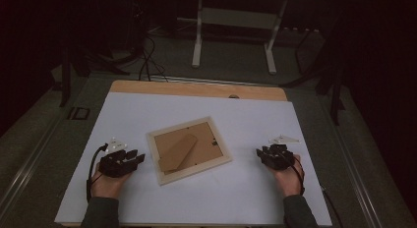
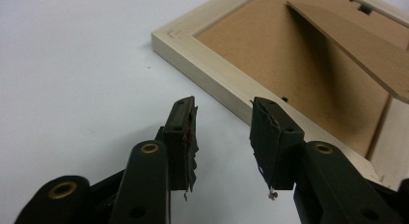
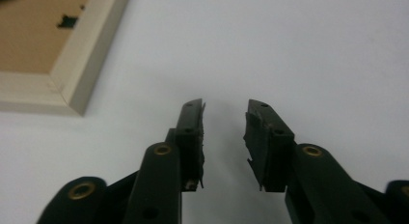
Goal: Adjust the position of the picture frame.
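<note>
The white board [image 1: 147, 115] carries one picture frame [image 1: 189, 150], face down near its middle, between my two grippers. I judge the frame light & stiff, pale wood rim w/ a brown back panel and a fold-out stand [image 1: 178, 152]; glass prob. underneath, so fragile. Best hold: the wood rim at an edge, not the stand. My left gripper [image 2: 222, 120] sits just beside the frame's left rim, jaws apart, nothing between. My right gripper [image 3: 225, 119] is right of the frame, well apart, jaws also apart & empty. Count: 1 frame, 1 stand, 2 grippers.
</note>
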Tool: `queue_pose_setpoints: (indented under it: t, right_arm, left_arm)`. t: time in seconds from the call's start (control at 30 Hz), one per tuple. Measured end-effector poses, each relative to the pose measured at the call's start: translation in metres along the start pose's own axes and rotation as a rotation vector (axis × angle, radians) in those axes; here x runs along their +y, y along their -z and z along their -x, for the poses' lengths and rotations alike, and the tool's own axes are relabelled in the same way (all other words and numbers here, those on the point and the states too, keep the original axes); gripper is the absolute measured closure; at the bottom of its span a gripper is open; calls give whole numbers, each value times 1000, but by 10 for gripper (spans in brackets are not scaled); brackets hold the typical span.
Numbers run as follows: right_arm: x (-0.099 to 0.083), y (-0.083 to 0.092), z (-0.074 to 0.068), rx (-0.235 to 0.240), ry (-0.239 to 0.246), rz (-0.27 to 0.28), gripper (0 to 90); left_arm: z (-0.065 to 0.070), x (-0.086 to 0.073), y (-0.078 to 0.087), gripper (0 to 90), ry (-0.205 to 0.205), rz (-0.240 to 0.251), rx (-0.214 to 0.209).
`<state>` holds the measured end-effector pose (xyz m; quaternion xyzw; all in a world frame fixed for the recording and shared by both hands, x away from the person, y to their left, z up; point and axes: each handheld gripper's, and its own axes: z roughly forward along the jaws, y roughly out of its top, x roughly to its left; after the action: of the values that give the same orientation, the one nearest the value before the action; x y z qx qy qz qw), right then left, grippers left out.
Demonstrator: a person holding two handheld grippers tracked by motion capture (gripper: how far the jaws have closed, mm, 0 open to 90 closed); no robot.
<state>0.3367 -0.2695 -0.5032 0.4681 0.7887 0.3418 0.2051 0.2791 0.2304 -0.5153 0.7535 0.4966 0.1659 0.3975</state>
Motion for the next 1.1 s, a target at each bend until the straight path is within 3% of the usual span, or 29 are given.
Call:
queue_pose_setpoints:
  t: [0.13, 0.3, 0.37, 0.47, 0.9, 1.1]
  right_arm:
    - [6, -1, -1, 19, 15, 27, 731]
    - [10, -6, -1, 58, 4, 47, 896]
    - [10, -7, -2, 61, 3, 44, 898]
    - [12, -14, -8, 78, 15, 33, 898]
    - [25, -29, -35, 130, 54, 29, 898]
    - [26, -34, -42, 148, 58, 18, 897]
  left_arm:
    - [3, -3, -4, 654, -7, -21, -16]
    - [4, -2, -8, 744, -15, -46, 13]
    - [4, -2, -7, 775, -14, -47, 19]
    - [3, -1, -7, 900, -10, -39, 26]
    - [10, 1, -21, 900, 5, -75, 72]
    - [16, 0, -27, 900, -14, -93, 76]
